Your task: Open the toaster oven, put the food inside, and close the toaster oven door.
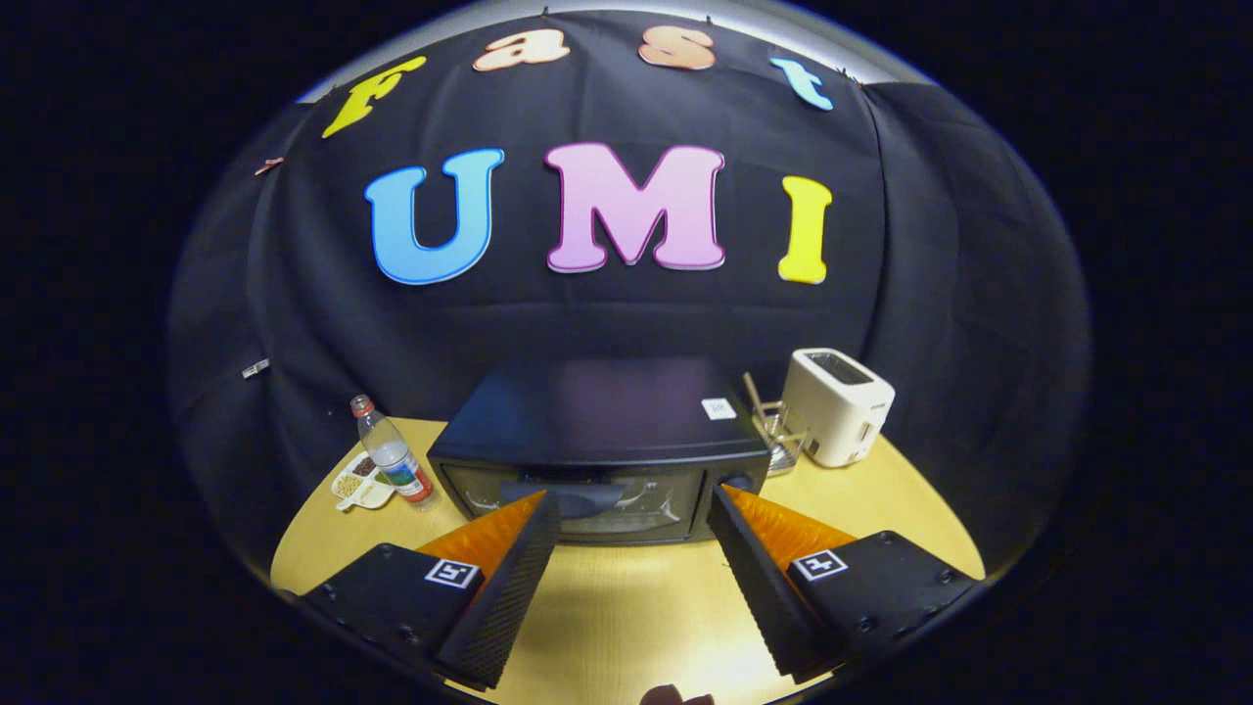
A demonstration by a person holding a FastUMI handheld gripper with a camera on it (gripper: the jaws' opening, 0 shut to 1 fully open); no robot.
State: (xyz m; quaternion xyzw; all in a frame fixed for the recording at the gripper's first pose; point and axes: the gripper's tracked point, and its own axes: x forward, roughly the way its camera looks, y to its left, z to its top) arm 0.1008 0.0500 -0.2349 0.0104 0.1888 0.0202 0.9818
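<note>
A black toaster oven (602, 431) stands on the yellow table (626, 607), just ahead of my fingers. Its glass door (578, 504) is closed, with a dark handle across the top of the glass. My gripper (631, 504) is open, fingers spread wide, with nothing between them. The fingertips reach level with the lower front of the oven, the left one in front of the door, the right one near the knob (736, 482). A small white dish with bits of food (360, 483) lies to the left of the oven.
A clear plastic bottle (394, 458) with a red cap stands beside the dish, left of the oven. A white pop-up toaster (838, 405) and a small wire rack (775, 431) with sticks sit to the right. Black cloth closes in the table behind.
</note>
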